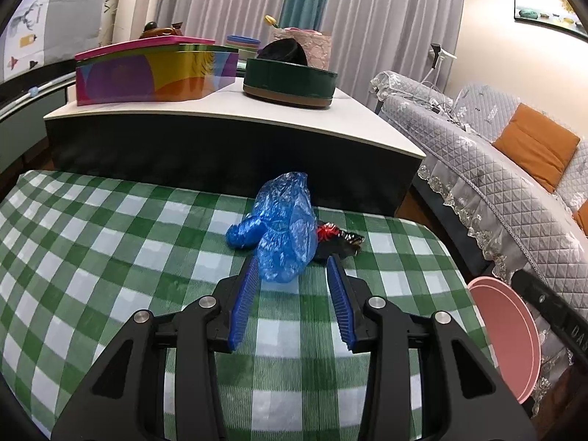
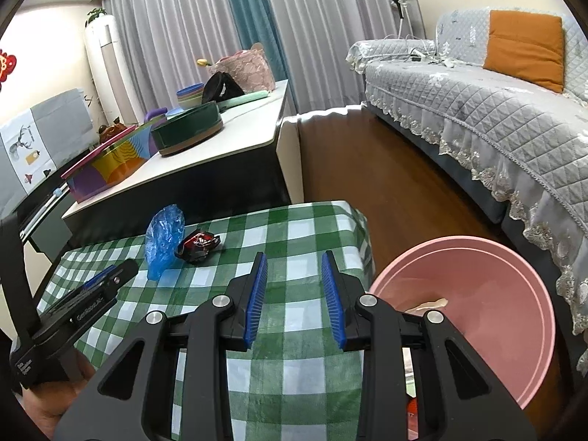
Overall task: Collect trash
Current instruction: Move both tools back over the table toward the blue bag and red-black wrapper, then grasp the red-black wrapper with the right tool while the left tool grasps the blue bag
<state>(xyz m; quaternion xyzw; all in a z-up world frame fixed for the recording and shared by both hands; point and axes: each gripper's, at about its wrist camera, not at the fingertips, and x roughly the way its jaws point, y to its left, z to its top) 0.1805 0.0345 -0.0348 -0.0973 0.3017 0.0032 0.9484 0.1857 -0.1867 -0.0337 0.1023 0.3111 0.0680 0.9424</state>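
Blue plastic bag (image 1: 283, 231) lies crumpled on the green-checked cloth (image 1: 110, 257), w/ a red-black wrapper (image 1: 336, 237) touching its right side. Left gripper (image 1: 292, 264) has jaws spread, nothing pinched, bag's near end just between the tips. Right gripper (image 2: 294, 261) also spread, empty, over bare cloth beside the pink bin (image 2: 477, 294). Bag looks v. light, soft, slippery; pinch a bunched fold, not a single layer. Wrapper partly hidden behind bag; bin contents mostly blocked, probably paper scrap.
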